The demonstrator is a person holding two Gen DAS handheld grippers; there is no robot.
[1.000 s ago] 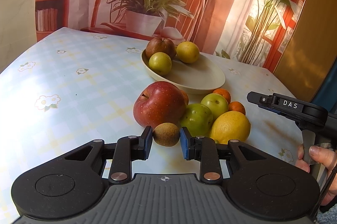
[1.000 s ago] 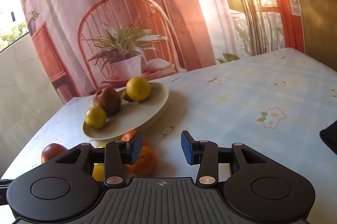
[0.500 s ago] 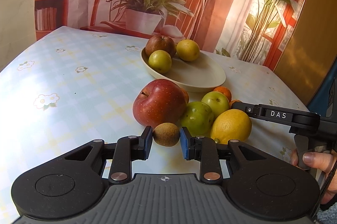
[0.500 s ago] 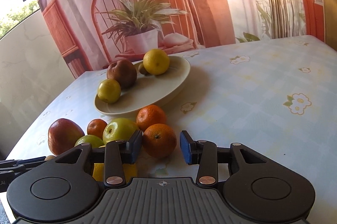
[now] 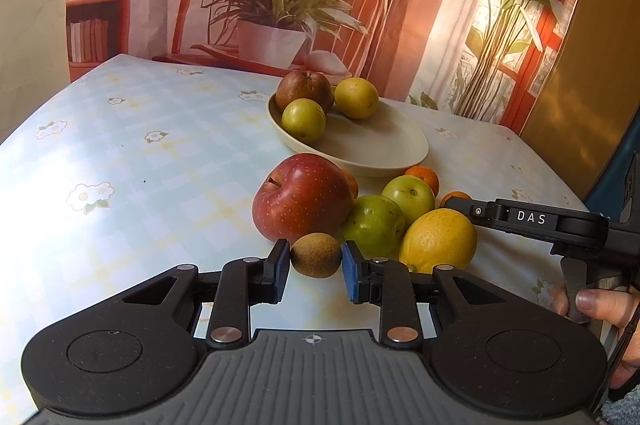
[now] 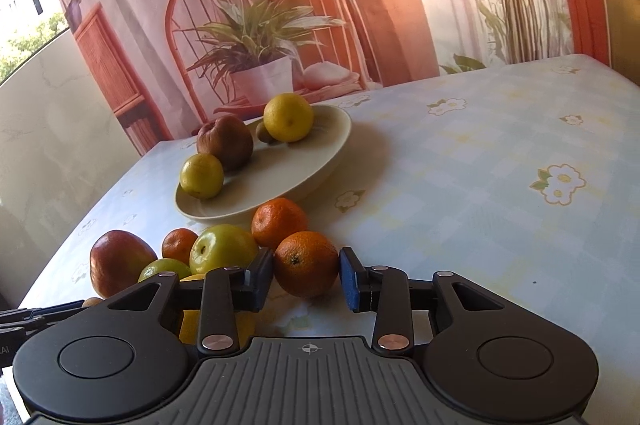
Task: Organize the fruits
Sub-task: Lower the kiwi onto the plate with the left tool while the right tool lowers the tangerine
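A cream oval plate (image 5: 384, 153) (image 6: 304, 165) holds a brown apple (image 5: 303, 90), a green-yellow fruit (image 5: 303, 120) and a lemon (image 5: 356, 98). In front of it lie a red apple (image 5: 302, 197), two green apples (image 5: 374, 225) (image 5: 409, 194), a large lemon (image 5: 438, 240), several oranges and a kiwi (image 5: 316, 255). My left gripper (image 5: 315, 267) is open with the kiwi between its pads, gaps on both sides. My right gripper (image 6: 306, 277) is open around an orange (image 6: 306, 263) on the table; it also shows in the left wrist view (image 5: 532, 221).
The table (image 5: 140, 165) has a pale checked cloth with flowers. A printed backdrop of a chair and potted plant (image 5: 276, 9) stands right behind its far edge. A small kiwi (image 6: 264, 131) lies on the plate behind the lemon.
My right gripper has swung left and down toward the fruit pile, so the orange now sits between its pads. My left gripper has stayed around the kiwi.
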